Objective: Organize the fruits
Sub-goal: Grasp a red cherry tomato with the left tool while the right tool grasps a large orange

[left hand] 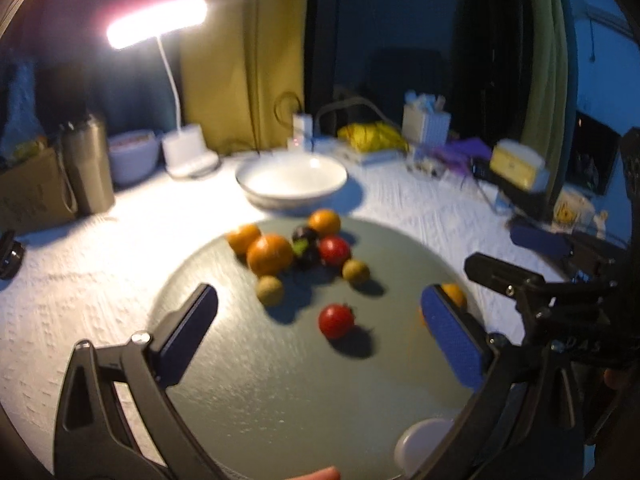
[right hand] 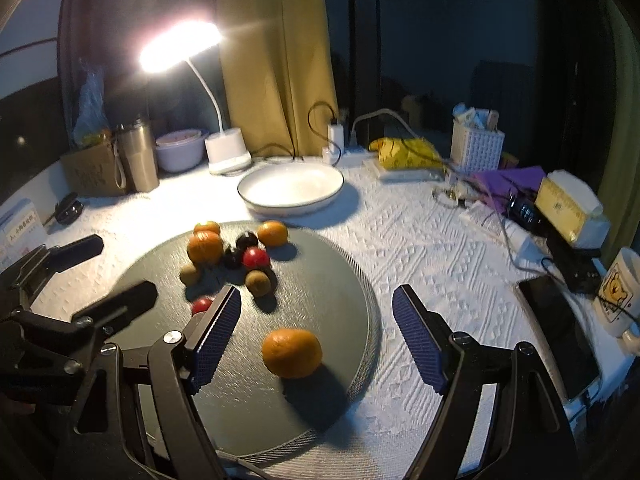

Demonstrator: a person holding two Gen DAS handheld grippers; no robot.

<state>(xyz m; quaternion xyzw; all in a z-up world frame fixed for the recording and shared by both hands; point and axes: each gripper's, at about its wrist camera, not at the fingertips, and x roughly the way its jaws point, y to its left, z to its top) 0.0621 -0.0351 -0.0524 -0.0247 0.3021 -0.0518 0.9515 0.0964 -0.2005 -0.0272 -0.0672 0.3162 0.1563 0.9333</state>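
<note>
Bench is carrying a round grey mat with a white bowl lying empty behind it; all fruit is sitting on the mat. Right gripper is hovering, jaws released, around a lone orange; left gripper, jaws released, is bracketing a tomato. Risk, judged: round fruit rolling off the mat if a jaw is nudging it while closing off-centre.

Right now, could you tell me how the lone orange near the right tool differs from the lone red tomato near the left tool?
The lone orange is orange and clearly bigger; the lone red tomato is red, smaller and has a small dark stem end. The orange lies between the open fingers of the right tool; the tomato lies between those of the left tool. Both rest ungripped on the round grey mat, apart from the cluster.
</note>
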